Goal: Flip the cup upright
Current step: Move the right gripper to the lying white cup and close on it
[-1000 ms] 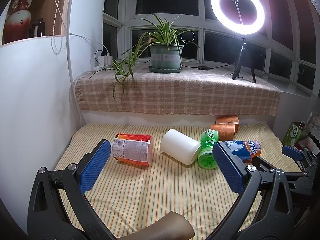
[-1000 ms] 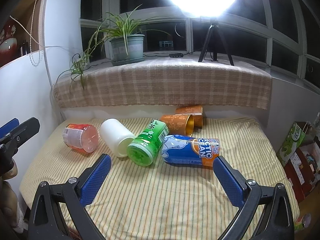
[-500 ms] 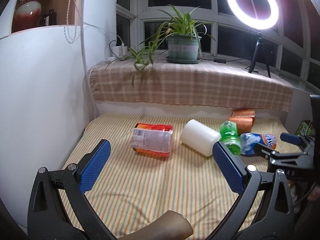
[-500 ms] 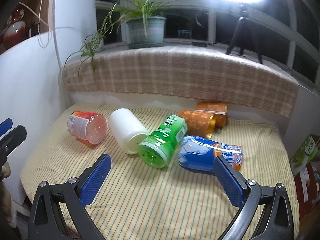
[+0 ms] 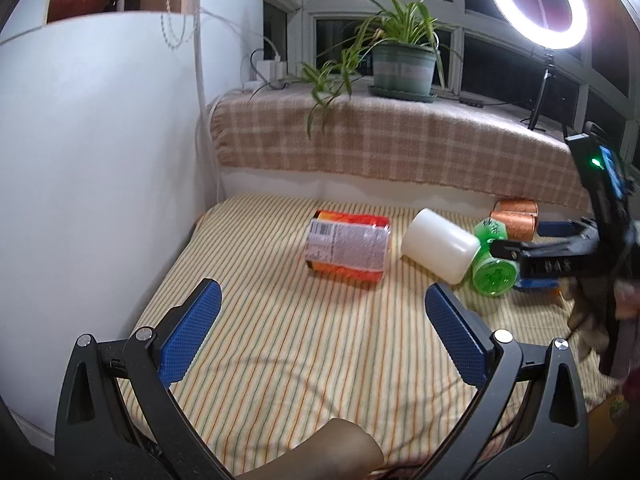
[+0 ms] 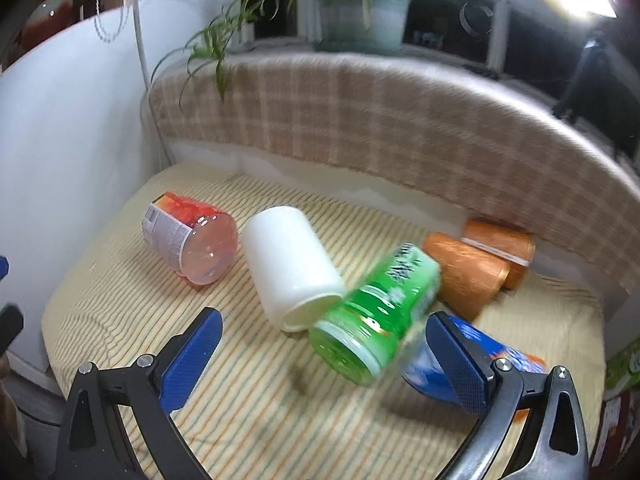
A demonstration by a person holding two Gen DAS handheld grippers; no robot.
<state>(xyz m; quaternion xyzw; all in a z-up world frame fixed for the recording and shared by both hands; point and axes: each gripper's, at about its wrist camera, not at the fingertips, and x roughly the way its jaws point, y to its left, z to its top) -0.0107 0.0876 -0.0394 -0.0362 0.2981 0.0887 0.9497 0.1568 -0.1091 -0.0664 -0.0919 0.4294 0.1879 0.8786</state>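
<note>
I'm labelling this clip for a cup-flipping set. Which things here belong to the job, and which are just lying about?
Part of the job:
- red cup, on its side
- white cup, on its side
- green cup, on its side
- blue cup, on its side
- two copper cups, on their sides
- right gripper, jaws open
- left gripper, jaws open

Just there:
- potted plant
- ring light
- plaid cloth

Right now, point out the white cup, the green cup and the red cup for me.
white cup point(image 6: 290, 268), right wrist view, on its smooth side wall.
green cup point(image 6: 384, 304), right wrist view, on its labelled side.
red cup point(image 5: 348, 246), left wrist view, on its white printed label.
</note>
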